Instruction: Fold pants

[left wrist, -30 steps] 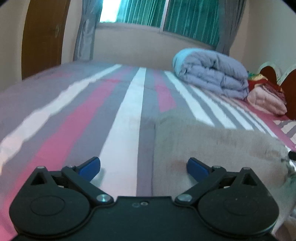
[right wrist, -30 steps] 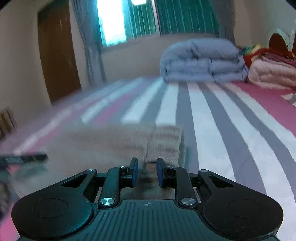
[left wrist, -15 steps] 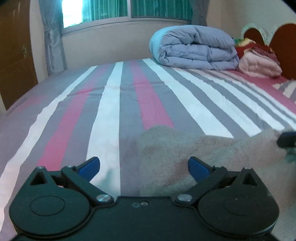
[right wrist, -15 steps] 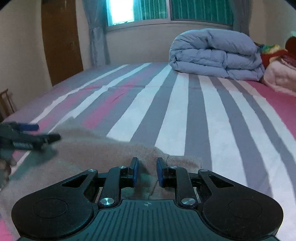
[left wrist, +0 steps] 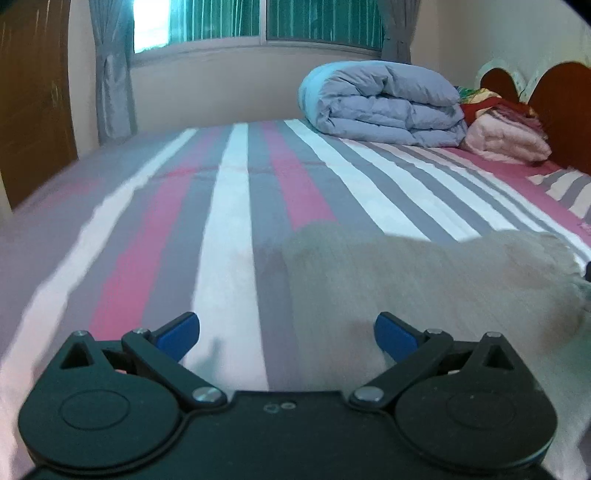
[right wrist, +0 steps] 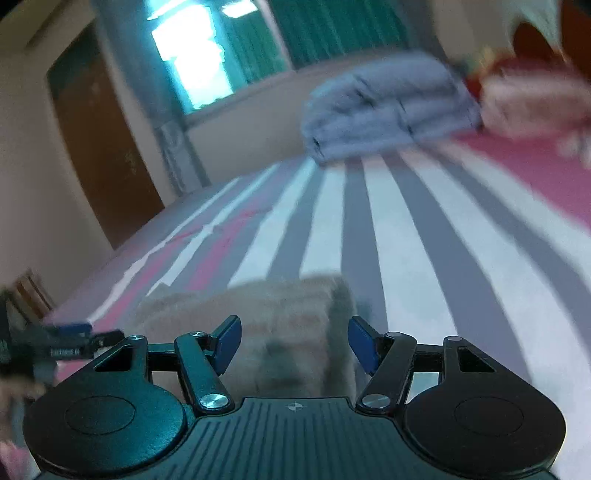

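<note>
Beige fleecy pants (left wrist: 424, 280) lie folded on the striped bed sheet (left wrist: 229, 221). My left gripper (left wrist: 286, 332) stands open just above the sheet, its right pad over the pants' left edge, nothing pressed between the pads. In the right wrist view the pants (right wrist: 288, 310) lie in front of my right gripper (right wrist: 293, 343), whose jaws are opening; the cloth sits between the blue pads without being pressed. The left gripper (right wrist: 62, 343) shows blurred at the far left of that view.
A folded grey-blue duvet (left wrist: 384, 103) and pink and red blankets (left wrist: 506, 136) are piled at the head of the bed by a wooden headboard (left wrist: 557, 92). A curtained window (left wrist: 266, 18) and a brown door (left wrist: 33, 99) lie beyond the bed.
The right gripper's jaws, shut on the pants' folded edge before, have spread apart and let the cloth go. Both views have rolled and shifted; the pants lie flatter on the sheet.
</note>
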Demonstrator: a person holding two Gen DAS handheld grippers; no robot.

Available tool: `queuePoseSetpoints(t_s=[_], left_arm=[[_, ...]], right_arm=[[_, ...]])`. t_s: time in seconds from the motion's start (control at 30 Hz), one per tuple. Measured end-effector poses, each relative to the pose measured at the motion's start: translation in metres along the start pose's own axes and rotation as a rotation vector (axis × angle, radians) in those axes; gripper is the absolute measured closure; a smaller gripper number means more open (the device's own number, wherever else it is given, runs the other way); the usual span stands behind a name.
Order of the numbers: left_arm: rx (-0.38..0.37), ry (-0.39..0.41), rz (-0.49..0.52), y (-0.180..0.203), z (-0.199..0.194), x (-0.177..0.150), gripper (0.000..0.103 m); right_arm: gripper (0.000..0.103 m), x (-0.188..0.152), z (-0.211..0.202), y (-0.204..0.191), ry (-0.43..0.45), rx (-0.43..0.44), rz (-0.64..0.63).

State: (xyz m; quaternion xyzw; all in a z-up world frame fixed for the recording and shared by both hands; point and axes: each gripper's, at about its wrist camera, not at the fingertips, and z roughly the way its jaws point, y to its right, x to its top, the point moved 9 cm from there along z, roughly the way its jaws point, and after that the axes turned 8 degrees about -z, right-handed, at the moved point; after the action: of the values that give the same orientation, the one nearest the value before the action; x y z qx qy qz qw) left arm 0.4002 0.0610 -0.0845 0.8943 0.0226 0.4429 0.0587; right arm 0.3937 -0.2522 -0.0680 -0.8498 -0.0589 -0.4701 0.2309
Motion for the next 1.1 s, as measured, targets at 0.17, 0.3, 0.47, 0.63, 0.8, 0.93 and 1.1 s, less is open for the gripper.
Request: queuePoseSetpoints(t_s=[0.17, 0.3, 0.47, 0.63, 0.8, 0.93, 1.1], left_arm=[[-0.216, -0.127, -0.164, -0.004, 0.01, -0.018, 0.017], [-0.362, -0.213, -0.308, -0.022, 0.026, -0.021, 0.017], [-0.488, -0.293, -0.379, -0.038, 0.038, -0.018, 0.02], [-0.548, -0.288, -0.409, -0.029, 0.058, -0.018, 0.022], [-0.648, -0.309, -0.482, -0.017, 0.065, -0.022, 0.074], [-0.727, -0.224, -0.558, -0.025, 0.051, -0.007, 0.085], [-0.754, -0.127, -0.539, -0.026, 0.052, 0.035, 0.085]], right_arm=[[0.039, -0.023, 0.005, 0.041, -0.096, 0.122, 0.337], [0.039, -0.035, 0.019, 0.064, -0.161, 0.291, 0.617], [0.039, -0.032, 0.023, 0.077, -0.241, 0.388, 0.707], [0.039, -0.03, 0.032, 0.076, -0.246, 0.442, 0.702], [0.051, -0.027, 0.043, 0.058, -0.243, 0.433, 0.595], [0.059, -0.017, 0.031, 0.055, -0.21, 0.463, 0.541], [0.061, 0.019, 0.041, 0.038, -0.147, 0.525, 0.484]])
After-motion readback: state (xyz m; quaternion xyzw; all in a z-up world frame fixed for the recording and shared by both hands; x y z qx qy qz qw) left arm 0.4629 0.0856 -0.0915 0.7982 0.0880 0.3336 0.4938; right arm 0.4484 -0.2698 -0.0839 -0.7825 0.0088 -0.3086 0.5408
